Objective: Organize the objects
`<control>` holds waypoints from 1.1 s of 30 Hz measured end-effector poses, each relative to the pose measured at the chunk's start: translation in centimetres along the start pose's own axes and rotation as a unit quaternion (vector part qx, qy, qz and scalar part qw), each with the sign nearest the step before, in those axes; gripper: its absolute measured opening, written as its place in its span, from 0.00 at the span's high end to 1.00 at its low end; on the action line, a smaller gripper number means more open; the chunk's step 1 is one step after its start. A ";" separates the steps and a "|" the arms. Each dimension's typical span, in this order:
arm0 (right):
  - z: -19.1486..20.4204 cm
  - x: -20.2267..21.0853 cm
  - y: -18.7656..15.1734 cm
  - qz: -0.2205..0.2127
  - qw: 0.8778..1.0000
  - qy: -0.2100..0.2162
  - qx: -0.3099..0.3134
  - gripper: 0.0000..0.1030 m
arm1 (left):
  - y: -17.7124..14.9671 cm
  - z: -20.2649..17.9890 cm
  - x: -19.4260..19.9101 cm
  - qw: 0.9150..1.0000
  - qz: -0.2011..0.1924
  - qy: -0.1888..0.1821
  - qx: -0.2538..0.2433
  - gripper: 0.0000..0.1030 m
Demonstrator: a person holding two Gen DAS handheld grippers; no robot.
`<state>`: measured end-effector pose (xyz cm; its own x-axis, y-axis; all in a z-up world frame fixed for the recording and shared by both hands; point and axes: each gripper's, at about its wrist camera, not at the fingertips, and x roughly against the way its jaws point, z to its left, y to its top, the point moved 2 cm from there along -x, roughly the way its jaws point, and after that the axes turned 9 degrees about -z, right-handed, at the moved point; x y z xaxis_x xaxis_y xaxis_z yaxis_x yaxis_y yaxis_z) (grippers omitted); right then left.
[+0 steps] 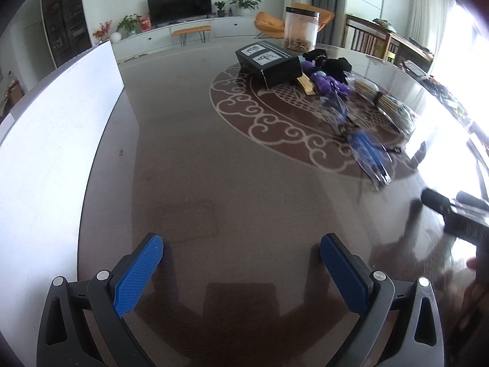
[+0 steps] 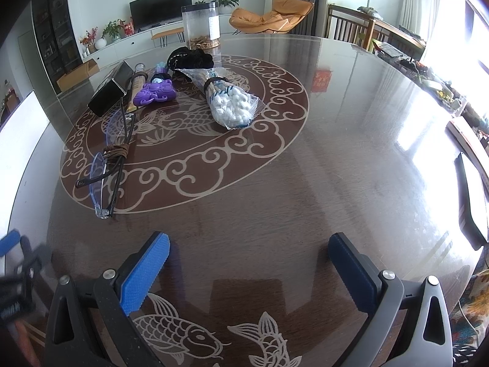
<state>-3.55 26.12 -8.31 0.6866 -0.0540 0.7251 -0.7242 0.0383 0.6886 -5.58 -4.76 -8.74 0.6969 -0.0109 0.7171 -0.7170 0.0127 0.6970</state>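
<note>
Both the left gripper and right gripper hover with jaws spread wide, empty, over the dark round glass-topped tabletop. Far left lie a clear bag of white cotton swabs, a purple plastic toy, blue-framed glasses and a black rectangular box.

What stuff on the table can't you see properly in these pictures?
- Left wrist view: glasses smeared by motion blur.
- Left wrist view: right hand-held gripper blurred and cut by the edge.
- Right wrist view: black box seen end-on, labels hidden.
- Both: jar contents too small.
</note>
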 end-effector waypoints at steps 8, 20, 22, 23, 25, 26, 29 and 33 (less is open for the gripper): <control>2.5 -3.4 3.4 0.005 1.000 0.010 0.012 0.00 | -0.1 -0.1 0.1 1.000 -0.004 0.001 0.000 0.00; 4.8 -3.4 3.0 0.002 0.992 0.089 0.094 0.00 | -0.1 -0.1 0.0 1.000 -0.004 0.001 0.000 0.00; 2.9 -2.7 2.2 0.004 0.994 0.076 0.081 0.00 | -0.1 -0.1 0.0 1.000 -0.003 0.001 0.000 0.00; 2.1 -2.4 1.7 0.002 0.995 0.068 0.073 0.00 | -0.1 -0.1 0.0 1.000 -0.003 0.001 0.000 0.00; 0.7 -2.0 1.4 -0.001 0.998 0.046 0.048 0.00 | 0.1 -0.3 -0.2 1.000 -0.001 0.000 0.000 0.00; 0.4 -2.1 1.4 0.000 0.999 0.038 0.038 0.00 | 0.2 -0.5 -0.3 1.000 0.000 -0.004 -0.004 0.00; 0.5 -2.5 1.8 -0.005 0.999 0.032 0.036 0.00 | 1.0 -1.8 -1.1 0.999 0.002 -0.023 -0.023 0.00; 0.5 -2.7 1.9 -0.006 0.999 0.033 0.036 0.00 | 3.2 -4.2 -3.1 0.998 0.003 -0.039 -0.040 0.00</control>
<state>-6.86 25.82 -8.98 0.6959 0.0127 0.7181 -0.7174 -0.0336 0.6958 -10.00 -0.46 -8.73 0.6874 -0.0875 0.7209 -0.7149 0.0934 0.6930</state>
